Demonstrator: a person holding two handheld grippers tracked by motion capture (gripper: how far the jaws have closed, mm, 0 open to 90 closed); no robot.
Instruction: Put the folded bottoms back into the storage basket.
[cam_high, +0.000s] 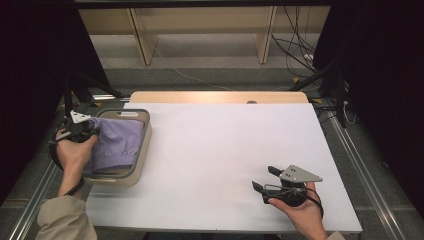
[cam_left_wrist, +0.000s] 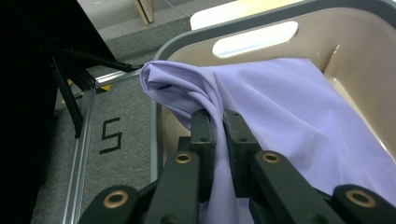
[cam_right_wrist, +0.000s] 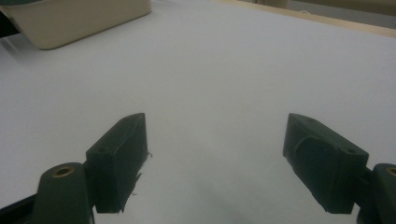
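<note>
At the far left of the high view, the left claw (cam_high: 89, 131) sat at the near-left rim of the beige basket (cam_high: 143, 150), clamped tight on a fold of the lilac cloth (cam_high: 117, 142). The left gripper view made the grip plain: both black jaws pinched a raised ridge of the cloth (cam_left_wrist: 289, 112) at the centre of the frame, with the fabric bunched up over the basket's edge beside them. That pinch near one edge looked chosen so the cloth could be drawn up and out of the basket in one piece, rather than dragged from its middle. The rest of the cloth lay spread inside the basket, which stood at the left edge of the white bench (cam_high: 215, 150).

Over at the lower right of the high view, the right claw (cam_high: 264, 180) rested low over bare bench, jaws spread wide and holding nothing. It seemed parked there, well apart from the basket, ready to take a corner once the cloth came across.
</note>
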